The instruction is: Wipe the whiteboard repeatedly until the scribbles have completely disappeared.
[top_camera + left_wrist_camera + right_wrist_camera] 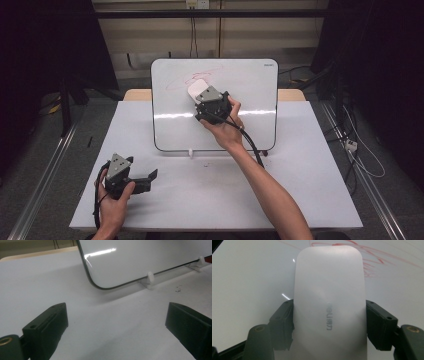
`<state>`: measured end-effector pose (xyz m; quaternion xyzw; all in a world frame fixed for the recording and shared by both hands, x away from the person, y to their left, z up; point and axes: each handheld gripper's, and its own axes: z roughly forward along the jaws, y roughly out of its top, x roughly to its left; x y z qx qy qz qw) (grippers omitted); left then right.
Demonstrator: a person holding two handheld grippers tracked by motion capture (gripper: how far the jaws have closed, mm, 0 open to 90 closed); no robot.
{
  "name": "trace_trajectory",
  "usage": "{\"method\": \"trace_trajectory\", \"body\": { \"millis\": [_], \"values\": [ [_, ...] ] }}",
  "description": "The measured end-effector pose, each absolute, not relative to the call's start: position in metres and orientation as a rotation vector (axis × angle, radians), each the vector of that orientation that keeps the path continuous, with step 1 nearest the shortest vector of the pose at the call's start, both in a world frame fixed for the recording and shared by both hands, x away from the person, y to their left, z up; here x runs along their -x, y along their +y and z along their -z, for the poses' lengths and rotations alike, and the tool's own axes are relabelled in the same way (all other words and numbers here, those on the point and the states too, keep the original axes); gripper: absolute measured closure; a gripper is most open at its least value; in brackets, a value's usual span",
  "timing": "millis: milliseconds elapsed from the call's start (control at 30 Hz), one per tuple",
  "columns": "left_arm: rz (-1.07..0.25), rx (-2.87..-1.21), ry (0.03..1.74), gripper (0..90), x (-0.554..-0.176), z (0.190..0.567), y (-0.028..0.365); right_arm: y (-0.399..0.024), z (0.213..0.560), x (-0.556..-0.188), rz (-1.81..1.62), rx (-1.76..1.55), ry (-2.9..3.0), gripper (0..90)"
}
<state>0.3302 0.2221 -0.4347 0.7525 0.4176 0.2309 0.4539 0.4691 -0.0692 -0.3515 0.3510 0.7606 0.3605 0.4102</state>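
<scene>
From the high view, a whiteboard (pixel 170 100) stands tilted on a white table (pixel 300 190), propped on small white feet (pixel 190 152). Red scribbles (pixel 200 77) run across the top part of the board. The right gripper (pixel 204 98) is up against the board and pinches a white eraser (pixel 196 88), which lies flat on the board just under the red lines. A black cable (pixel 250 145) trails from this gripper down along the person's arm. The left gripper (pixel 150 176) rests low on the table, well apart from the board, with its jaws spread and nothing between them. In the left gripper view, the two black jaws stand wide apart over the bare table, and the rounded bottom corner of the whiteboard (pixel 150 260) with one white foot (pixel 149 278) sits ahead of them. In the right gripper view, the eraser (pixel 329 302) is squeezed between both jaws, and the red scribbles (pixel 372 257) show on the board just past its far end.
</scene>
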Motion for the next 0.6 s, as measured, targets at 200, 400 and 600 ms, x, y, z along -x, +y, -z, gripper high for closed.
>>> {"method": "trace_trajectory", "body": {
  "millis": [200, 400, 600],
  "values": [
    [-0.567, -1.861, 1.027, 4.4, -0.330, 0.435, 0.223, -0.069, 0.342, -0.478, -0.914, -0.902, 1.901, 31.4],
    [-0.565, -1.859, 1.025, 4.4, -0.330, 0.435, 0.223, -0.071, 0.336, -0.484, -0.924, -0.928, 1.883, 31.4],
    [-0.571, -1.855, 1.031, 4.4, -0.329, 0.435, 0.224, -0.083, 0.326, -0.490, -0.920, -0.962, 1.849, 31.4]
  ]
}}
